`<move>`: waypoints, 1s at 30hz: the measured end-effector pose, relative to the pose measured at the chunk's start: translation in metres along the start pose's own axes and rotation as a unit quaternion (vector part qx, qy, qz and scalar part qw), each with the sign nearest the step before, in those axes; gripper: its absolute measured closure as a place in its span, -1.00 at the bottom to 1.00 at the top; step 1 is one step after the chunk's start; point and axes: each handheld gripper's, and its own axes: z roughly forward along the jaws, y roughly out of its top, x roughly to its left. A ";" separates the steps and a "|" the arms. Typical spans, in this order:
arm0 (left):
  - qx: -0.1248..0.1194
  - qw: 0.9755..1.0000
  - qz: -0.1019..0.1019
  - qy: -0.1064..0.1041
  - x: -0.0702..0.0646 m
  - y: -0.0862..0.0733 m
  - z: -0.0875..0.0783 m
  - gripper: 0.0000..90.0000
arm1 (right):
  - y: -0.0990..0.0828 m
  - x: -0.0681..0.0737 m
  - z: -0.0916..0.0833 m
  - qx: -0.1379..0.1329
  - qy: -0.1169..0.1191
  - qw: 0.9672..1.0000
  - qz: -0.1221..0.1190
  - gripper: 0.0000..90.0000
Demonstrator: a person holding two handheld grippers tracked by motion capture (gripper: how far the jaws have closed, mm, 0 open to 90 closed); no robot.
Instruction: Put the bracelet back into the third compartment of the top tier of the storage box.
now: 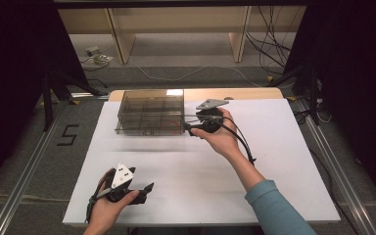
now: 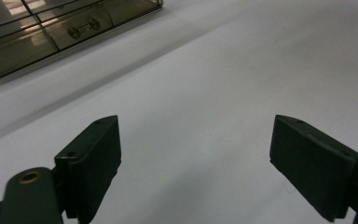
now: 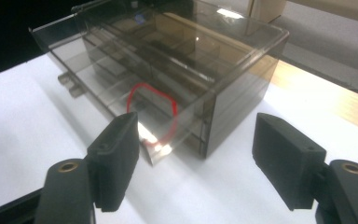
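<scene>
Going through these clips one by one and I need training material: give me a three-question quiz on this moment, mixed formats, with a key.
1. True or false: the right gripper is shut on the clear drawer box.
2. Multiple choice: where is the left gripper?
A. Inside a drawer
B. Near the table's front edge, apart from the box
C. On top of the box
3. Fill in: in the right gripper view, a loop of ____ colour marks the box's lower front.

Key:
1. False: its jaws are open, near the box's front corner, gripping nothing.
2. B; it is open and empty.
3. Red.
</scene>
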 end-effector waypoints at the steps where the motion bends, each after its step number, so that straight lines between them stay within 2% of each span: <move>1: 0.000 1.000 0.000 0.000 0.000 0.000 0.000 -0.64 | -0.002 0.000 -0.002 0.001 0.000 1.000 0.002 -0.31; 18: -0.001 1.000 0.000 0.001 -0.001 0.000 0.000 -0.64 | -0.017 -0.001 -0.032 0.000 -0.005 1.000 0.002 -0.47; 30: -0.002 1.000 -0.002 0.001 0.000 0.000 0.000 -0.64 | -0.039 -0.007 -0.058 0.001 -0.006 1.000 0.009 -0.49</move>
